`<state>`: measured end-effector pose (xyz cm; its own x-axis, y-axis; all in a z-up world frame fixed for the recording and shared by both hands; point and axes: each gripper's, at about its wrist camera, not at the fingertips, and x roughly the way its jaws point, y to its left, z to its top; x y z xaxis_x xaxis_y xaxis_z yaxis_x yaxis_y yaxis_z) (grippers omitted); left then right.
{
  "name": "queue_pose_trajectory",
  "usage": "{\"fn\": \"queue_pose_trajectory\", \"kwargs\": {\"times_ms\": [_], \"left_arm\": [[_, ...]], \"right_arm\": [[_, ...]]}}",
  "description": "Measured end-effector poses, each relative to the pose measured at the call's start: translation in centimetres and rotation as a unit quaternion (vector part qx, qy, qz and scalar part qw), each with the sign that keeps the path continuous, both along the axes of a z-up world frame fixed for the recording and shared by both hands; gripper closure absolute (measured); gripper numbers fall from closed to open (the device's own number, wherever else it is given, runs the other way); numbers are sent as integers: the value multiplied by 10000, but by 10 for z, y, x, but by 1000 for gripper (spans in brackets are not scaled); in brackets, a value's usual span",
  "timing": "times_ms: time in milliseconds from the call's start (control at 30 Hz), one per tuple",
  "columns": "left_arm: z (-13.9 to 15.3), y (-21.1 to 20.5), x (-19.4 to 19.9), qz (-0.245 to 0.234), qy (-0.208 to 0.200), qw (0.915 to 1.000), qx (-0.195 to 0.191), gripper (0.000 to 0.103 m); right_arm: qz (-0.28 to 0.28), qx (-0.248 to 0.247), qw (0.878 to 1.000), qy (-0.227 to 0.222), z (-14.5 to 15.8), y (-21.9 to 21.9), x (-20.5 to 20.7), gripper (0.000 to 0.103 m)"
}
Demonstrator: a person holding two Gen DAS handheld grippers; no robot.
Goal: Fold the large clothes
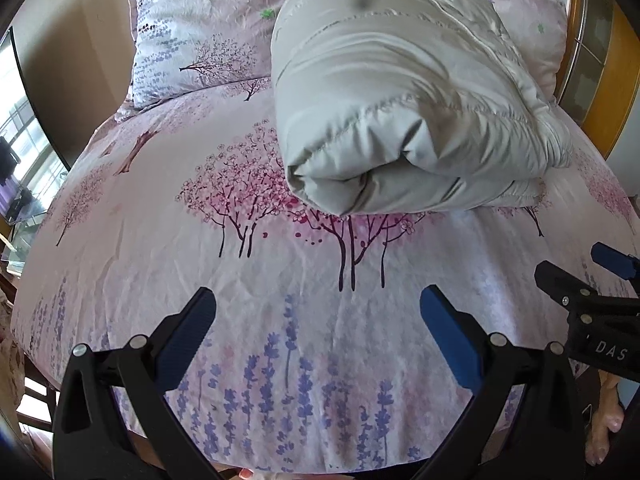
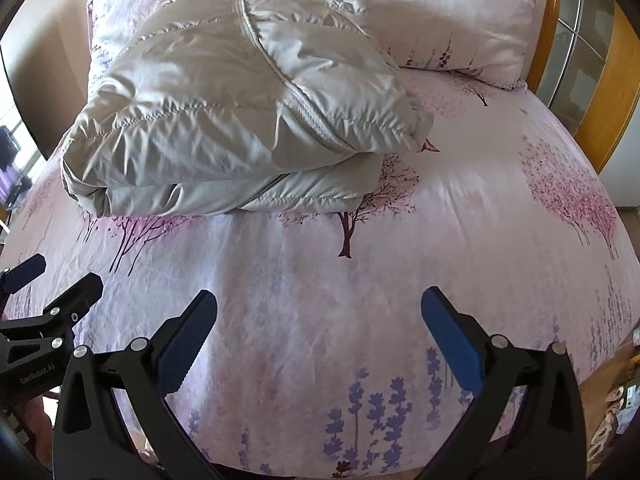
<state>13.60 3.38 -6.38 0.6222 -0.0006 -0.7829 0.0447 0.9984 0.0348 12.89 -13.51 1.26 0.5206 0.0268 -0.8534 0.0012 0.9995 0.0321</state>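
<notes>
A pale grey quilted down jacket (image 1: 404, 92) lies folded into a thick bundle on the bed, its rounded fold facing me. The right wrist view shows the same jacket (image 2: 224, 100) at upper left, with a piped seam running across its top. My left gripper (image 1: 318, 312) hovers open over the flowered sheet, well short of the bundle, nothing between its blue pads. My right gripper (image 2: 318, 312) is also open and empty above the sheet. Each gripper shows at the edge of the other's view: the right gripper (image 1: 576, 270) and the left gripper (image 2: 60, 274).
The bed wears a pink sheet (image 1: 280, 280) printed with trees and lavender. A matching pillow (image 1: 192, 36) lies at the back left, another pillow (image 2: 460, 24) at the back right. A wooden headboard (image 2: 552, 20) rises at the right. A window (image 1: 24, 148) is far left.
</notes>
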Motion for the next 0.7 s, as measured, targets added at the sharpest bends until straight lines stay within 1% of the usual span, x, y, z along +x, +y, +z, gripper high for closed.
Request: {"fn": "queue_pose_trajectory", "kwargs": {"times_ms": [100, 700], "left_arm": [[-1, -1, 0, 10, 7, 10000, 26, 2], [-1, 0, 6, 21, 94, 9999, -90, 2]], "right_arm": [[7, -10, 10000, 11, -1, 0, 0, 1], [22, -24, 10000, 23, -1, -3, 2, 1]]}}
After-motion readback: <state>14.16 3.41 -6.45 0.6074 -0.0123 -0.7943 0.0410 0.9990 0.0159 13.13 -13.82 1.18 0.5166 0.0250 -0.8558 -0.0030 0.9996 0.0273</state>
